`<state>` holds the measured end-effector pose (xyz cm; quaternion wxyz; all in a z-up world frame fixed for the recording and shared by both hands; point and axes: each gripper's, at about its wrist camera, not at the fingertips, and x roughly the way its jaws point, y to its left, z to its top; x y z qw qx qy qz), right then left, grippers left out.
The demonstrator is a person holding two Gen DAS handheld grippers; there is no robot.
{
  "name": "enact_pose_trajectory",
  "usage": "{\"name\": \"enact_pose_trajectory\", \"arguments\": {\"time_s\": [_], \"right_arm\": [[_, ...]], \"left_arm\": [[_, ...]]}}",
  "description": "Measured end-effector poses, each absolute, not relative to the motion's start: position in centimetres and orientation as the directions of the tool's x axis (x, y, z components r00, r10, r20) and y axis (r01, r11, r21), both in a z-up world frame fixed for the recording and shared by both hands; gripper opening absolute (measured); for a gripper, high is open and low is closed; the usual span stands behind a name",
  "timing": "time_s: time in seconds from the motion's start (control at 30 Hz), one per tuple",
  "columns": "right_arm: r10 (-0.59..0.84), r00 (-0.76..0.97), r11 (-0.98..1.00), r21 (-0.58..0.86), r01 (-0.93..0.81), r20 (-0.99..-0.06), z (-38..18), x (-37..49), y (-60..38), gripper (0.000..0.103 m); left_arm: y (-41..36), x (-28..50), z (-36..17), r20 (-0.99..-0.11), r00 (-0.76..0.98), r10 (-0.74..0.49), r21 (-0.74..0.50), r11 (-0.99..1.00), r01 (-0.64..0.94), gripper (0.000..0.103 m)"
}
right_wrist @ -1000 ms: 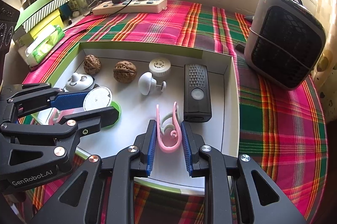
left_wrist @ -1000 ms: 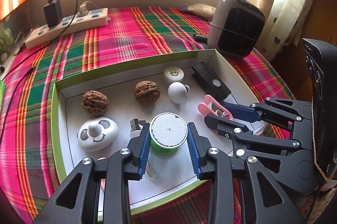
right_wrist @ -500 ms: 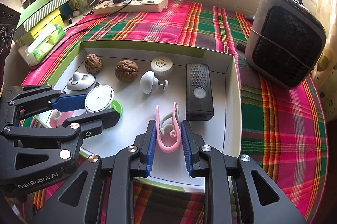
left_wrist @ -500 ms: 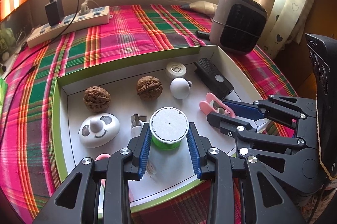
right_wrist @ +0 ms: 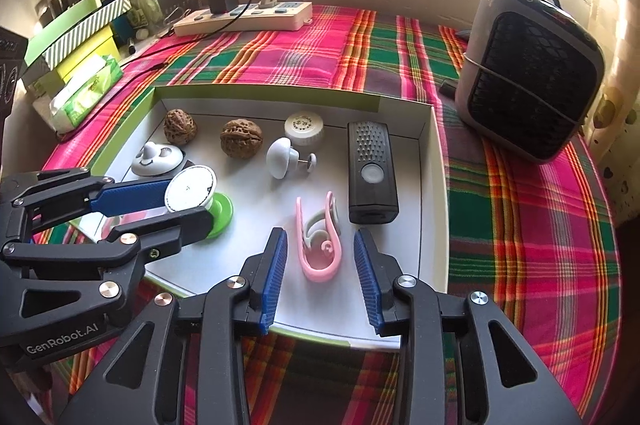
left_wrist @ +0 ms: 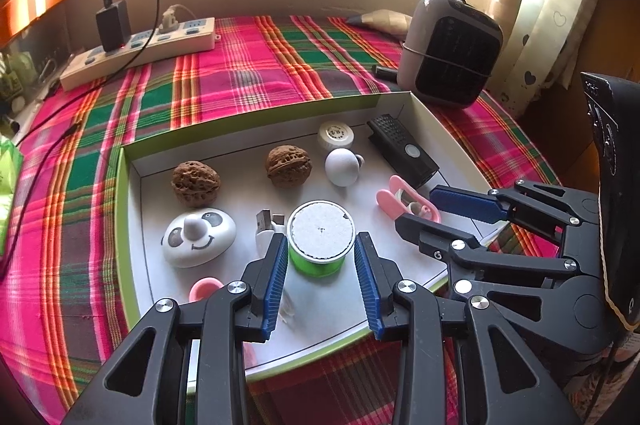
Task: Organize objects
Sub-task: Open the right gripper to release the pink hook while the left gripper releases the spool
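Observation:
A green-rimmed white tray (left_wrist: 127, 181) (right_wrist: 436, 161) lies on the plaid cloth. My left gripper (left_wrist: 321, 267) is open around a green cup with a white lid (left_wrist: 320, 243), which stands on the tray floor; it also shows in the right wrist view (right_wrist: 200, 195). My right gripper (right_wrist: 320, 269) is open, with a pink clip (right_wrist: 320, 241) lying between its fingers, apart from the pads. The clip also shows in the left wrist view (left_wrist: 404, 203).
The tray also holds two walnuts (left_wrist: 195, 183) (left_wrist: 289, 165), a panda-face piece (left_wrist: 199, 237), a USB plug (left_wrist: 266, 225), a white knob (left_wrist: 342, 167), a round white cap (left_wrist: 336, 135) and a black remote (right_wrist: 371, 171). A heater (right_wrist: 528, 73) and a power strip (right_wrist: 244, 19) stand beyond.
Both grippers have opened: the right one has let go of the pink clip, the left one has released the green cup. Both have drawn back slightly.

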<state>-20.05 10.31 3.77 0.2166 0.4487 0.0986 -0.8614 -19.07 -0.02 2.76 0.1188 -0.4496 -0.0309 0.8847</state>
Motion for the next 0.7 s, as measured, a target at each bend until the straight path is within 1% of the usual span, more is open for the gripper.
{"name": "enact_pose_trajectory", "arguments": {"time_s": [0.43,0.5,0.57,0.7], "right_arm": [[-0.302,-0.557,-0.9,0.038,0.435,-0.774,5.5,-17.3,11.1,0.038],[-0.309,-0.567,-0.899,0.04,0.436,-0.763,5.9,-16.6,11.2,0.04],[-0.311,-0.578,-0.9,0.038,0.434,-0.755,6.2,-16.0,11.3,0.045],[-0.314,-0.59,-0.901,0.038,0.431,-0.744,6.4,-15.0,11.5,0.045]], "left_arm": [[-0.8,-15.9,4.4,-0.753,-0.619,0.224,-0.161,-0.975,-0.156,0.033],[-0.9,-15.3,4.7,-0.745,-0.628,0.224,-0.162,-0.975,-0.155,0.033],[-1.0,-14.6,4.9,-0.737,-0.641,0.213,-0.158,-0.977,-0.143,0.033],[-1.6,-13.4,5.0,-0.73,-0.655,0.194,-0.15,-0.981,-0.122,0.033]]}}
